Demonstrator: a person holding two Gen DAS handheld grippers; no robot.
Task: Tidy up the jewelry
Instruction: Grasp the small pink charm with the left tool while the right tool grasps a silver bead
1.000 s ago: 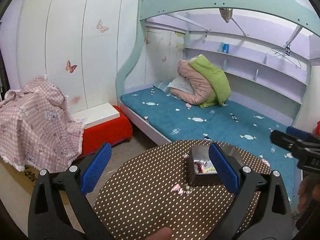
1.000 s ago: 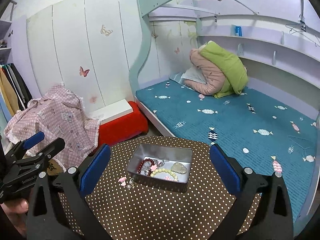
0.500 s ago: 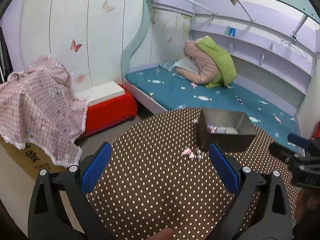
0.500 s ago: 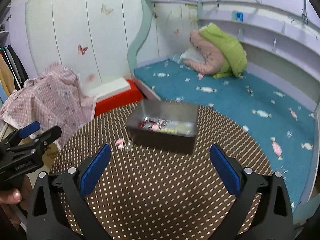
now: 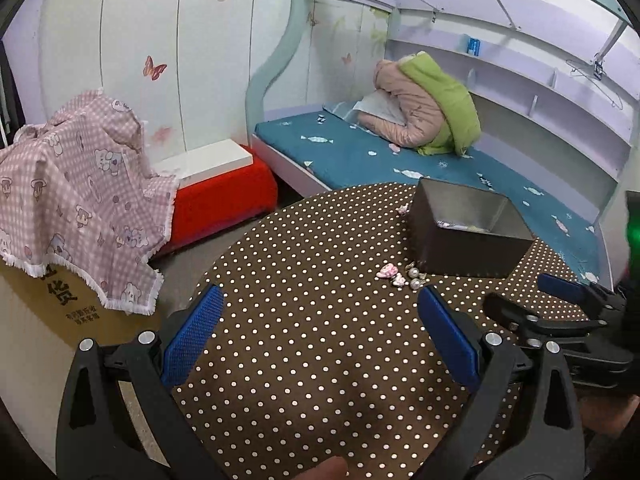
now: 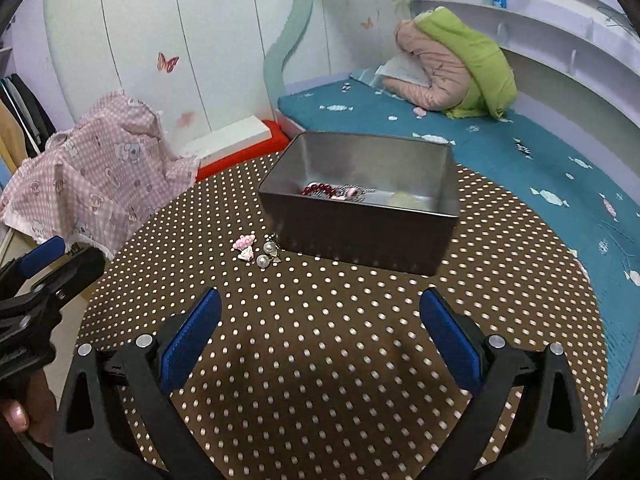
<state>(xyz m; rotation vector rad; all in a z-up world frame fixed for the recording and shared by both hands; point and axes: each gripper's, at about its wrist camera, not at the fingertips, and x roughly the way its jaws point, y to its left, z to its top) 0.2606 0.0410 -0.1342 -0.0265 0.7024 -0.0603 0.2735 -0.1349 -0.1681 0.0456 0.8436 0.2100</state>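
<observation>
A grey metal tin (image 6: pixel 362 216) stands on the round brown polka-dot table (image 6: pixel 320 340); it holds a red bead bracelet (image 6: pixel 318 190) and other jewelry. The tin also shows in the left wrist view (image 5: pixel 468 236). Loose pink and pearl earrings (image 6: pixel 258 250) lie on the table just left of the tin, and also show in the left wrist view (image 5: pixel 402 278). My left gripper (image 5: pixel 320 336) is open and empty, low over the table, short of the earrings. My right gripper (image 6: pixel 320 336) is open and empty, in front of the tin.
A bed with a teal cover (image 6: pixel 480 152) and folded pink and green quilts (image 6: pixel 452 68) lies behind the table. A red stool (image 5: pixel 224 196) with a white box and a pink checked cloth over a carton (image 5: pixel 76 208) stand at the left.
Both grippers have come down and moved closer to the table. The tin and the earrings now loom larger in both views. Both stay open.
</observation>
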